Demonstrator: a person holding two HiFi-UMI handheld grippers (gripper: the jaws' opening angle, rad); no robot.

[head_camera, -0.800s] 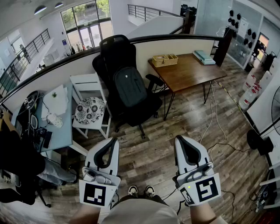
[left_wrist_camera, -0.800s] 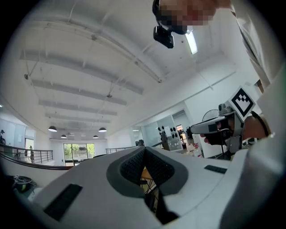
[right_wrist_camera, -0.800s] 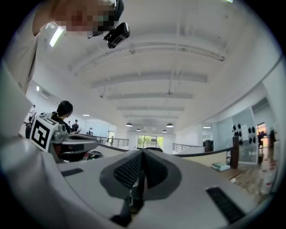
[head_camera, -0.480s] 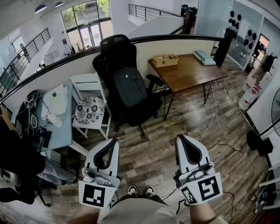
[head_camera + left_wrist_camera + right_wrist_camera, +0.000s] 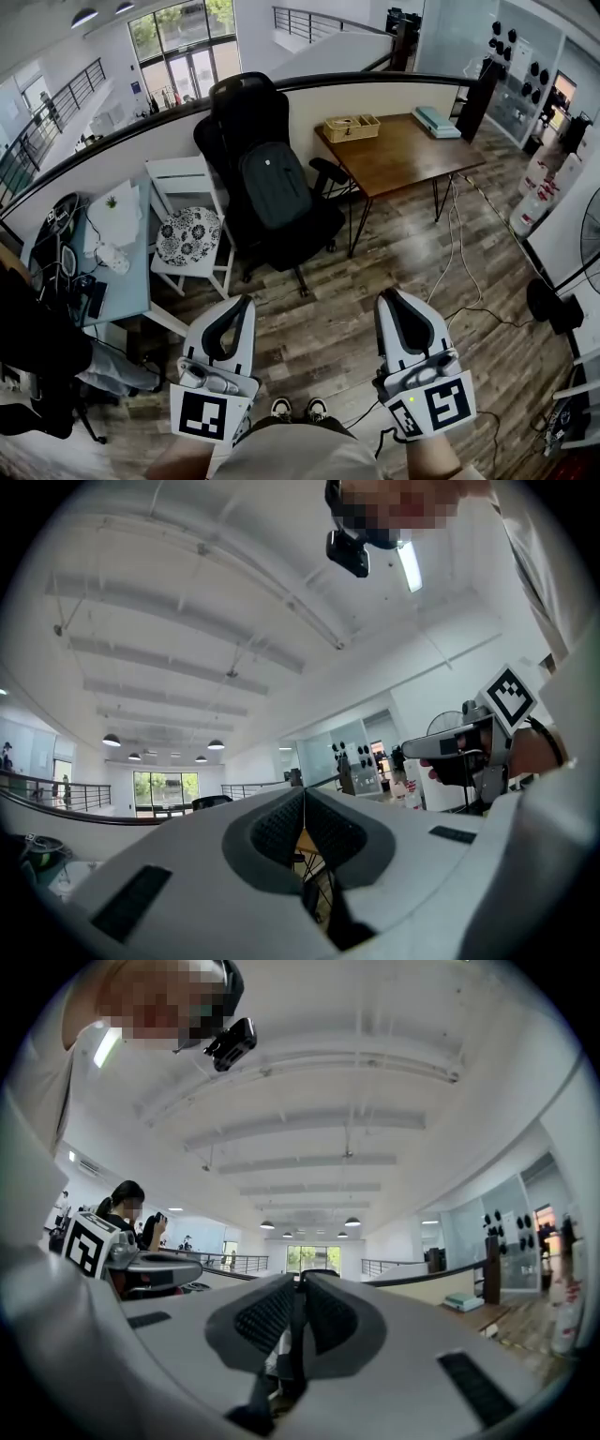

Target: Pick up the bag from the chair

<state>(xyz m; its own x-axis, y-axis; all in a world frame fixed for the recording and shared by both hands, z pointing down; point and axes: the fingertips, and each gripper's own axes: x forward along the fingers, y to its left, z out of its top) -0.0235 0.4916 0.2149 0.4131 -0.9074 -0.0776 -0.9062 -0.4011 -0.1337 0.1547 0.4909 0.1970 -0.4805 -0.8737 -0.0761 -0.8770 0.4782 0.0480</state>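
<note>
Approach step: my left gripper [image 5: 245, 303] and right gripper [image 5: 385, 299], jaws together and empty, must open and reach the bag [image 5: 275, 185] at eleven o'clock.

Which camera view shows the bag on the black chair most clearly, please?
The head view: the bag leans unobstructed against the backrest of the black chair. Neither gripper view shows it; their own jaws fill the foreground.

Well ahead of my right tongs [image 5: 385, 298] a wooden surface [image 5: 412, 155] carries a wicker basket [image 5: 352, 127], and beyond my left tongs [image 5: 245, 302] a white seat [image 5: 183, 173] holds a patterned cushion [image 5: 188, 235].
</note>
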